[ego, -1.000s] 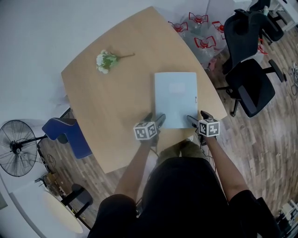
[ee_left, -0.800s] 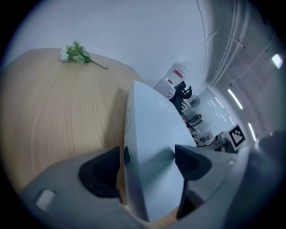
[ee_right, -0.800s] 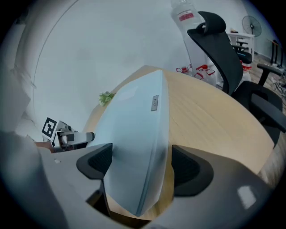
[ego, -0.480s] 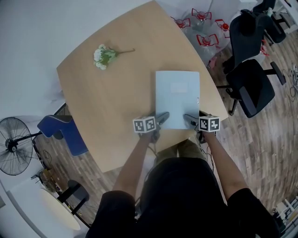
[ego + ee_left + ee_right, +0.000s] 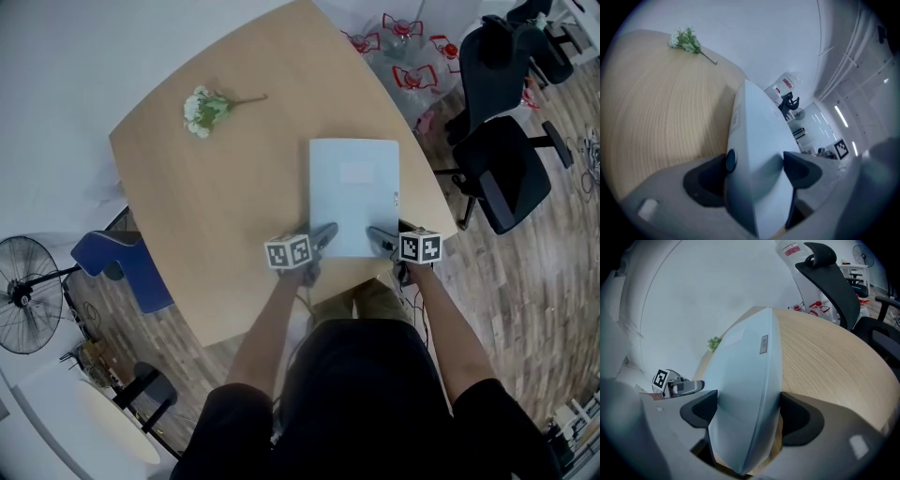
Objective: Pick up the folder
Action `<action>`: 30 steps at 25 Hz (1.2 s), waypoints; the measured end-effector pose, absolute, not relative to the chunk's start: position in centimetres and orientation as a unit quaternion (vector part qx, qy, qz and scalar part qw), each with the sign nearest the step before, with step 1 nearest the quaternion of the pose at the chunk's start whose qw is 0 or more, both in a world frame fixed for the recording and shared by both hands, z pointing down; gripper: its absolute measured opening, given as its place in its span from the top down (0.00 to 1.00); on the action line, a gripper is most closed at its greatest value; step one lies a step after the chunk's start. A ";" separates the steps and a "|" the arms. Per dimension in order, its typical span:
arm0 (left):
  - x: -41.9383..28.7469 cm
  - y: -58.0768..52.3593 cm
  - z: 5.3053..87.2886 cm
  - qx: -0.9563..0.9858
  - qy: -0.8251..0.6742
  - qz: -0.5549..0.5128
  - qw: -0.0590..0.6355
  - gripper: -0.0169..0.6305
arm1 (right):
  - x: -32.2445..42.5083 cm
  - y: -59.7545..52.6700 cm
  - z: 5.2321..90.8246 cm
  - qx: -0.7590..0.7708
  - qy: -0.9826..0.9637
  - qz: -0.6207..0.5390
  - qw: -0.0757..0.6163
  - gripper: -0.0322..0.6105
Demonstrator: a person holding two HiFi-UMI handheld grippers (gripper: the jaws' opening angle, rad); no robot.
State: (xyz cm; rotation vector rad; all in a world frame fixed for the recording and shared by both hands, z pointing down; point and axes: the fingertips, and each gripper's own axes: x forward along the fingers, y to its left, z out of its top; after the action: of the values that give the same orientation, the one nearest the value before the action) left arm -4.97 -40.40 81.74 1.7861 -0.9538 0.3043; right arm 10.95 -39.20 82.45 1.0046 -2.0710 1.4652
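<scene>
Flowers [image 5: 202, 110]: far left on the wooden table [image 5: 225, 206], well apart from everything else.
Left gripper [image 5: 325, 232]: jaws spread wide, near-left corner of the folder [image 5: 354, 192] between them.
Folder: pale blue, flat by the table's near edge.
Right gripper [image 5: 378, 234]: jaws wide, straddling the near-right corner.

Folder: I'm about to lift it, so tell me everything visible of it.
The folder is pale blue, rectangular, closed and plastic-looking, with a faint label patch on top, a small tab on its right edge and a dark round button on its left side. It lies flat on the table near the person. Its near corners sit between the wide-open jaws of the left gripper and right gripper.
</scene>
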 end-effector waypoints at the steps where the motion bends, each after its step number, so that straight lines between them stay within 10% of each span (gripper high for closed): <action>1: -5.0 -40.2 81.6 0.746 -0.404 0.125 0.514 0.38 | 10.9 -39.0 82.3 0.360 -0.746 0.523 0.202 0.30; 30: -7.0 -36.1 52.4 0.840 -0.486 -0.033 0.240 0.38 | 8.9 -37.8 53.4 0.360 -0.906 0.203 0.094 0.32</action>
State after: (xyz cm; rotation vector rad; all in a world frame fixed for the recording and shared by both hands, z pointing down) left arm -6.96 -36.11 52.41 2.2993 -1.3302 -0.0903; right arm 8.92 -37.80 53.36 1.0681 -2.6860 0.6036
